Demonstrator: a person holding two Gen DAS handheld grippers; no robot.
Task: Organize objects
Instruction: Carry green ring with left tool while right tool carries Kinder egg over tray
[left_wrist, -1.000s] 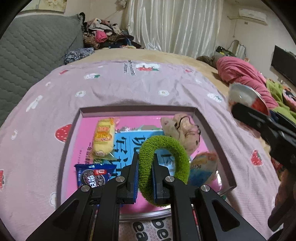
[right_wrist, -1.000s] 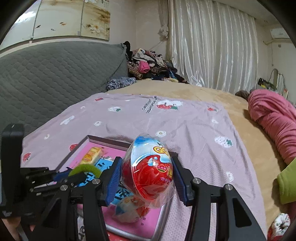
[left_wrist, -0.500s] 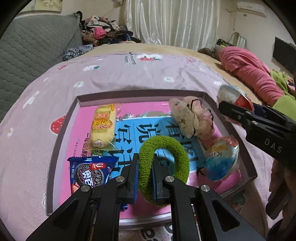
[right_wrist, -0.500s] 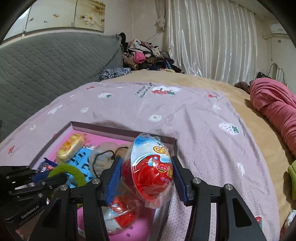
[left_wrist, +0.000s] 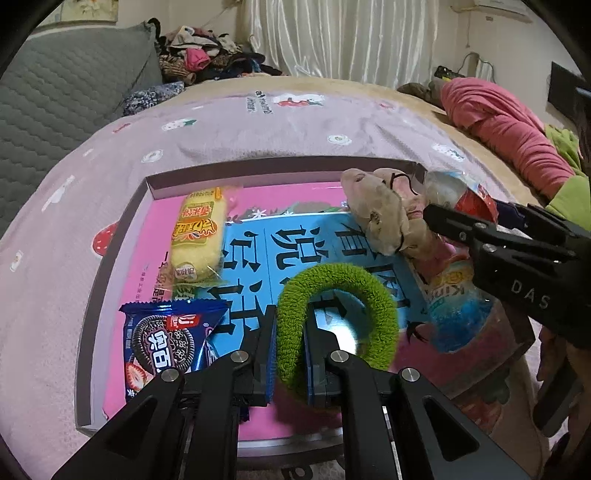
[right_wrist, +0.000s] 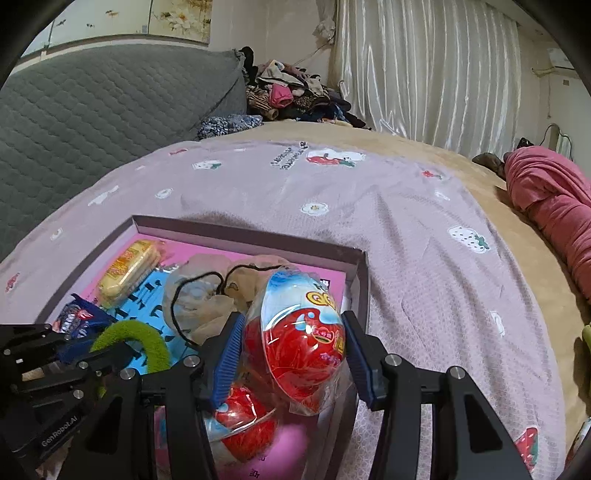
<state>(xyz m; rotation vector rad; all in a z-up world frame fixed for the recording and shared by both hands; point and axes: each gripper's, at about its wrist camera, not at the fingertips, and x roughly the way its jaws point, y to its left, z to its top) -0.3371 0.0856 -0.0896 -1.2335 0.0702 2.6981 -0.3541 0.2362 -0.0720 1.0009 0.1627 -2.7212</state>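
A: What have the left tongs (left_wrist: 290, 354) got?
B: They're pinched tight on one side of the green terry hair band (left_wrist: 334, 317), held over the shallow box (left_wrist: 110, 266) on the bed (right_wrist: 424, 258).

A: And the right tongs (right_wrist: 291, 354)?
B: Partly open, clamped on a wrapped red-and-blue toy egg (right_wrist: 301, 332), just above a second egg (right_wrist: 240, 421) lying at the box's right edge, beside a beige scrunchie (left_wrist: 380, 218).
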